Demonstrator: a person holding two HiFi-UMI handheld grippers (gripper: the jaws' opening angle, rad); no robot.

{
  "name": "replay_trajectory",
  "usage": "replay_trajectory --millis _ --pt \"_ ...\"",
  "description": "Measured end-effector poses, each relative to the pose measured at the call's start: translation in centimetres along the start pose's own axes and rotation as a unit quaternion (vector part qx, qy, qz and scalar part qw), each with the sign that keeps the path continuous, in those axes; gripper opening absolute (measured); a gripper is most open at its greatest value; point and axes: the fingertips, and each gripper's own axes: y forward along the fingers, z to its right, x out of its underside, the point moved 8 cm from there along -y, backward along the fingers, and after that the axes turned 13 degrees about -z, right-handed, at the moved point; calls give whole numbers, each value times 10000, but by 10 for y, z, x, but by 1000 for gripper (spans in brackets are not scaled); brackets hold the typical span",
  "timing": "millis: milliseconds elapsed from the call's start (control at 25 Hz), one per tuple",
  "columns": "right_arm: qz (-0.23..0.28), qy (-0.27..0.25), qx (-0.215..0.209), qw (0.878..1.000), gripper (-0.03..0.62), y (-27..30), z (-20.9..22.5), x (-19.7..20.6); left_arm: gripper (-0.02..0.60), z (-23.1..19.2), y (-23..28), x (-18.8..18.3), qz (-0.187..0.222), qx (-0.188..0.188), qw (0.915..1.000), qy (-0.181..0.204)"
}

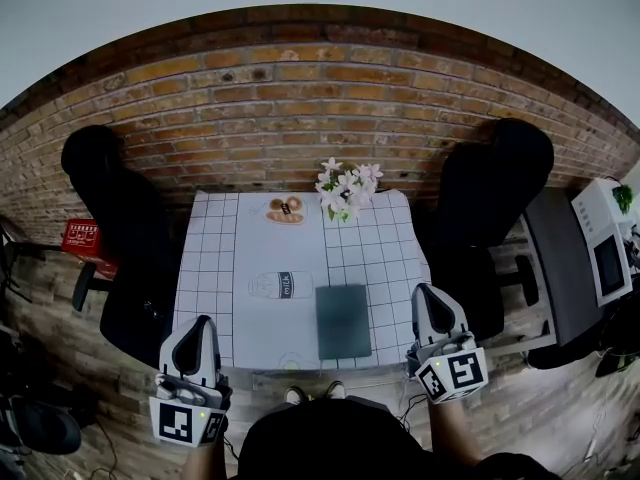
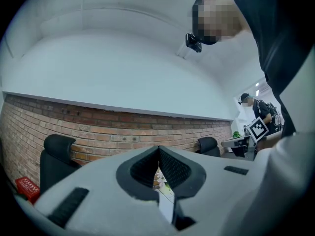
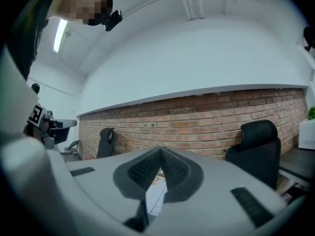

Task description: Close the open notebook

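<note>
The notebook (image 1: 343, 321) by the table's (image 1: 210, 268) front edge, right of centre, looks shut already, so I'd draw left gripper (image 1: 205, 321) and right gripper (image 1: 426, 291), both pressed together empty, back without brushing it.

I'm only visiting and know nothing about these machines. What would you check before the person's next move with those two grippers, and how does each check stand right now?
1. Notebook shut: ok. It lies flat on the table, cover up.
2. Left gripper empty: ok. Its jaws are together on nothing.
3. Right gripper empty: ok. Its jaws are together on nothing.
4. Grippers clear of the table: ok. Both hang by its near edge, one at each side.
5. Milk bottle apart from the notebook: ok. It lies on its side to the notebook's left, with a gap between them.
6. Cover pressed fully down: cannot tell from the head view.
</note>
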Motion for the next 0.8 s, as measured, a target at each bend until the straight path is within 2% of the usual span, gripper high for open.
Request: replay_trajectory --millis 280,800 --pt "53 626 -283 9976 12 3 1 1 25 9 -1 -1 -38 60 10000 -49" --pt "9 708 -444 9965 12 7 9 3 25 18 -2 -3 -170 -64 9998 36"
